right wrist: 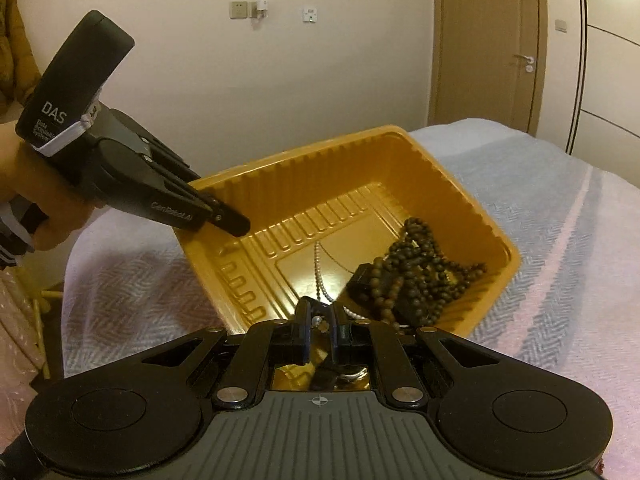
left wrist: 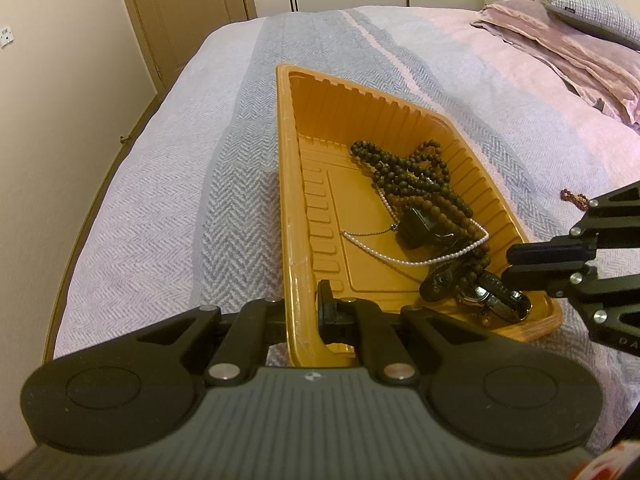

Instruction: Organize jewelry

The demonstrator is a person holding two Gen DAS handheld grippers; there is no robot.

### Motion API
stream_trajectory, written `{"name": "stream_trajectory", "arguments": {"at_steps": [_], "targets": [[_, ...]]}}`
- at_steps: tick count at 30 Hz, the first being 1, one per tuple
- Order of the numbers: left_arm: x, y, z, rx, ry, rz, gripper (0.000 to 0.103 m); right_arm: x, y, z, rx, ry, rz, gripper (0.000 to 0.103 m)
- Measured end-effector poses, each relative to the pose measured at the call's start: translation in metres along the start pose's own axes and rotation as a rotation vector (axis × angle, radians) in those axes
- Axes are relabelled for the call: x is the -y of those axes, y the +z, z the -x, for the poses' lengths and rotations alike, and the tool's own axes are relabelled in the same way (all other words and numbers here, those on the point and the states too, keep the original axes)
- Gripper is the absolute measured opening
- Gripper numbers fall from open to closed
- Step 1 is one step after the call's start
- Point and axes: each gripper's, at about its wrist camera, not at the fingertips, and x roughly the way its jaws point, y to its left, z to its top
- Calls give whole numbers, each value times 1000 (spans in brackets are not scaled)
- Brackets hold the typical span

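Note:
An orange plastic tray [left wrist: 288, 184] lies on the bed. In it are a dark wooden bead necklace [left wrist: 412, 176], a thin pearl necklace [left wrist: 400, 258] and black watches [left wrist: 424, 228]. My left gripper [left wrist: 304, 308] is shut on the tray's near rim, one finger inside and one outside the wall; the right wrist view shows this left gripper [right wrist: 236, 224] clamped at the tray's [right wrist: 360, 152] left edge. My right gripper [left wrist: 514, 264] hangs at the tray's right corner above the jewelry, shut to a narrow slit. Pale beads show through the right gripper [right wrist: 320, 316]; whether they are pinched is unclear.
A small reddish bead bracelet [left wrist: 574, 197] lies on the striped bedspread [left wrist: 160, 208] right of the tray. Folded pink bedding and a pillow [left wrist: 560, 52] sit at the far right. The bed's left edge drops off beside a wall. A hand [right wrist: 24, 184] holds the left gripper.

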Motion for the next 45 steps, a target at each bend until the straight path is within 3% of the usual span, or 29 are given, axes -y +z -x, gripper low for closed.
{"name": "stream_trajectory", "arguments": {"at_steps": [6,10,15,22,26,33,40,45], "targets": [[0,0,0,-1,1,1,5,3,2,-5,10,23,-41,10],[0,0,0,-1,0,2,5,12,3,10,47,-8,-88,25],[-1,0,0,-1,1,2,5,43,-9,40,86,-147,-161,31],[0,0,0,0,3,0,5,105,-71,75,-44,-432,-310,34],[0,1,0,-1,4,0,5,131,-99,89,-85,-522,-368,34],[0,1,1,-1,6,-2,6,140,-103,79,-134,-523,-269,34],[1,2,1,-4,9,-4,6,150,-107,44,-214,-493,-148,33],[2,2,1,-5,11,-5,5,155,-103,31,-223,-482,-119,23]]}}
